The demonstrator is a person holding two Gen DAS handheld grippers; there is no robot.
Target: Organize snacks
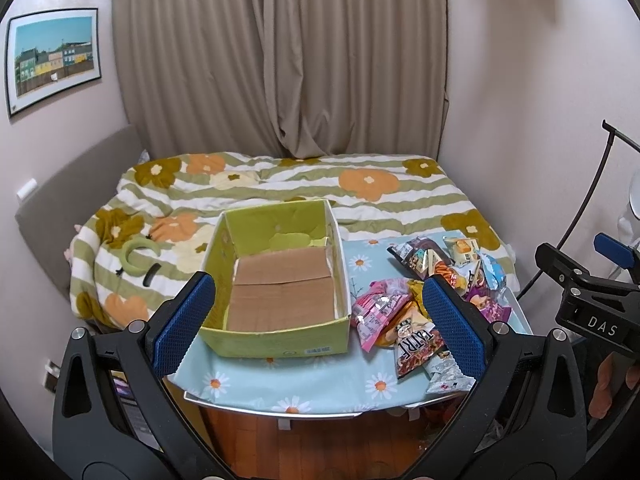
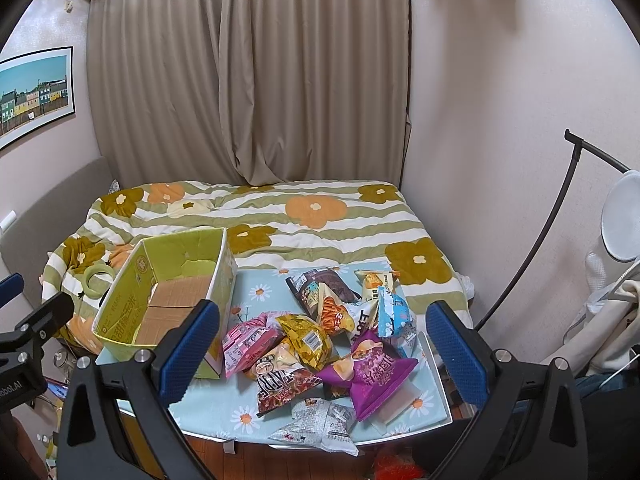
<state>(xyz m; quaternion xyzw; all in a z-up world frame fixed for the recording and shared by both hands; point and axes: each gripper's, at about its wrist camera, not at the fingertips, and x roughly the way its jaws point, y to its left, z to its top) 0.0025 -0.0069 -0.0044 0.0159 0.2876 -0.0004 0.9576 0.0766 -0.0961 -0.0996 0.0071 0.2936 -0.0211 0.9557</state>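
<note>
So, snack pile (image 2: 320, 344) sits right of the empty green box (image 1: 280, 280), both on the daisy-cloth table (image 1: 280, 384).
Left wrist view: left gripper (image 1: 316, 320) jaws apart, facing the box, holding nothing. Right wrist view: right gripper (image 2: 320, 344) jaws apart, nothing held, pile straight ahead — right likely nearer.

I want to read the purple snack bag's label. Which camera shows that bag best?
The right wrist view: the purple snack bag lies whole and near, between the open fingers. In the left wrist view only a corner of it shows, hidden behind the left gripper's finger.
</note>
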